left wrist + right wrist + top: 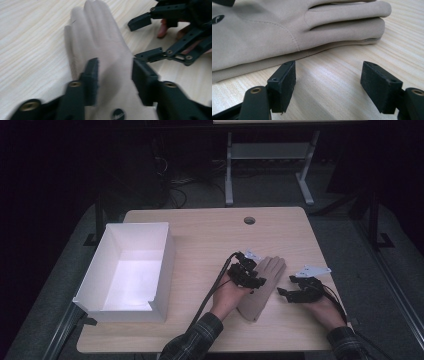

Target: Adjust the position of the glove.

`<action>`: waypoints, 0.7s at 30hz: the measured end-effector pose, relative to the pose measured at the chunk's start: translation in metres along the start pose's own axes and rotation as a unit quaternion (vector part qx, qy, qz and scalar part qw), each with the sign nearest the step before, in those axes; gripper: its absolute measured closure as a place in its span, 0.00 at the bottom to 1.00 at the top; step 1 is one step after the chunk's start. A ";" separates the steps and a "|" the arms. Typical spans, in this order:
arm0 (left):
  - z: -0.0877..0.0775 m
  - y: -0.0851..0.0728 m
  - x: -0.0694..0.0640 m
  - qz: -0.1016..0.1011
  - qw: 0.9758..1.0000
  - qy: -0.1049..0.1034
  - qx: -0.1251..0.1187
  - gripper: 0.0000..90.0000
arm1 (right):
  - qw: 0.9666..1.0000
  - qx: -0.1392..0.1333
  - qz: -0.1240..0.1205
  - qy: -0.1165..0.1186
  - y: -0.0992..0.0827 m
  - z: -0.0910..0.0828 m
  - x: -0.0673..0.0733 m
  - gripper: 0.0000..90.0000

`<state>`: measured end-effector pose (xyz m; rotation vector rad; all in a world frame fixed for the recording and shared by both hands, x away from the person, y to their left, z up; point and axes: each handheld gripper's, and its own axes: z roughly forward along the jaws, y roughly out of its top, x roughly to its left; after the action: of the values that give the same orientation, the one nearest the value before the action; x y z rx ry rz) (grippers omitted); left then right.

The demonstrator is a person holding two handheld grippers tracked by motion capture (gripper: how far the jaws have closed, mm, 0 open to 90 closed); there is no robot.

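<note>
While I'm watching from the high view, the tan glove (262, 287) is lying flat on the wooden table (200, 240), toward the near right part, fingers pointing away from the person and cuff toward them. Off to the left sits a white open box (127, 270), well apart from the glove, and I can see nothing inside it but its pale floor.

My left gripper (248, 279) is right over the glove's left edge, around the palm area. From the left gripper view, the left gripper (115, 80) has its jaws set a moderate way apart with the glove (100, 47) lying between and beyond them. Picture is a bit blurry there, so I can't tell whether the pads actually touch the fabric. A small dark round logo (118, 115) shows on the glove near the bottom edge.

My right gripper (295, 292) sits just beside the glove on its right, low over the bare wood, jaws spread wide. In the right gripper view, the right gripper (328, 82) has nothing between its pads, just table grain, with the glove (274, 32) lying just past the tips, fingers stacked off to the right. In the left gripper view that right gripper (147, 37) shows up too, gaping open next to the glove.
</note>
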<state>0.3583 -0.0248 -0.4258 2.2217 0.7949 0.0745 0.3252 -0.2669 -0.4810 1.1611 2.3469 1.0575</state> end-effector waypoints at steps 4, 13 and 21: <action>-0.001 -0.003 -0.001 0.000 1.000 0.001 -0.002 0.54 | 1.000 0.000 0.000 -0.001 0.000 0.000 0.000 0.32; -0.008 -0.021 -0.025 0.041 0.998 -0.039 -0.009 0.99 | 1.000 -0.003 -0.001 0.002 0.000 0.000 0.001 0.34; 0.001 -0.038 -0.024 0.040 0.998 -0.036 0.019 0.99 | 1.000 -0.002 -0.005 0.004 -0.001 0.000 0.001 0.30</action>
<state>0.3192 -0.0197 -0.4477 2.2797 0.6728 0.0189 0.3236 -0.2663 -0.4814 1.1449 2.3523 1.0652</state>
